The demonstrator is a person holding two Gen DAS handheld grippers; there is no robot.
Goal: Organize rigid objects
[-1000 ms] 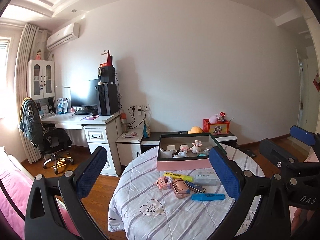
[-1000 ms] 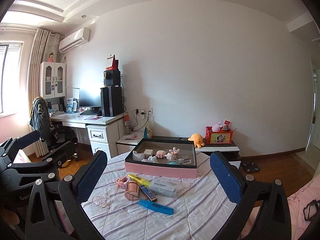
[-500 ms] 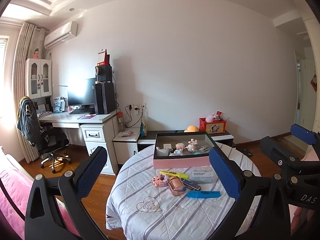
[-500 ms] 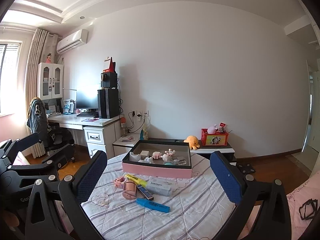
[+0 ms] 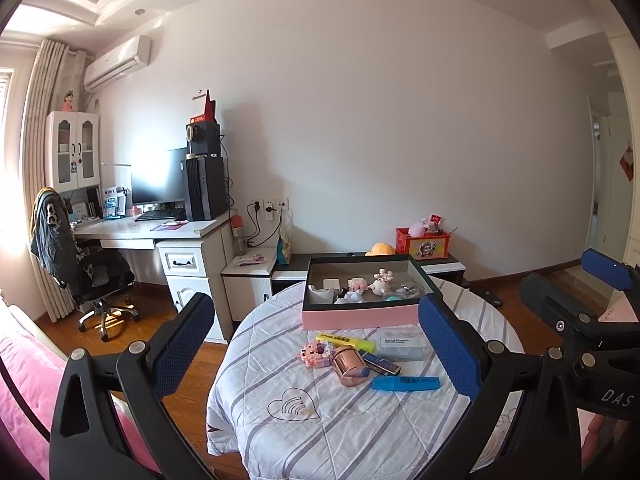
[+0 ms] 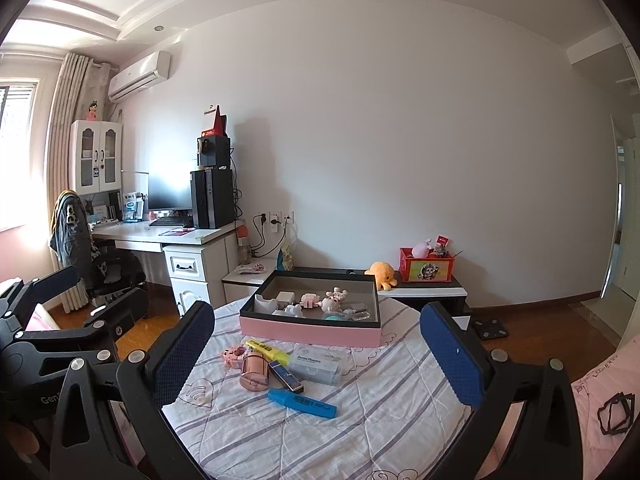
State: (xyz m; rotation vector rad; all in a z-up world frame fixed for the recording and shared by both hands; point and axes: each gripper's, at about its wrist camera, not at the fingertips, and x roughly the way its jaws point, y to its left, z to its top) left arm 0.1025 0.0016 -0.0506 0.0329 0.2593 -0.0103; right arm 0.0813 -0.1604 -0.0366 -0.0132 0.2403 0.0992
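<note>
Both tongs hang above the near edge of a round bench (image 5: 280, 432) covered in a white quilted cloth with grey stripes. The left tongs (image 5: 316, 344) stand wide apart with nothing between the blue pads, and the right tongs (image 6: 316, 348) are likewise spread and empty. Each pair shows at the edge of the other's view.

At the far side of the bench sits a shallow pink box (image 6: 310, 330) with a dark rim, open on top. Inside it lie several small things: a white block, a pink brick figure, a pale plush-like figure (image 6: 334, 300) and some clear and teal bits too small to tell.

Loose on the cloth, just in front of the box, lies a cluster. A yellow highlighter (image 5: 346, 341) lies nearest the box, with a clear dental flosser case (image 5: 402, 345) just beside it to the right. A pink brick toy (image 5: 315, 354) sits at the left, touching or nearly touching a rose-gold cylinder (image 5: 350, 366) lying on its side. A dark slim tube (image 6: 285, 376) lies between the cylinder and the flosser case. A blue highlighter (image 6: 302, 402) lies nearest the tongs, slightly apart from the rest.

Behind the bench are a white desk (image 6: 176, 236) with a monitor and a low cabinet holding an orange plush octopus (image 6: 382, 272).
</note>
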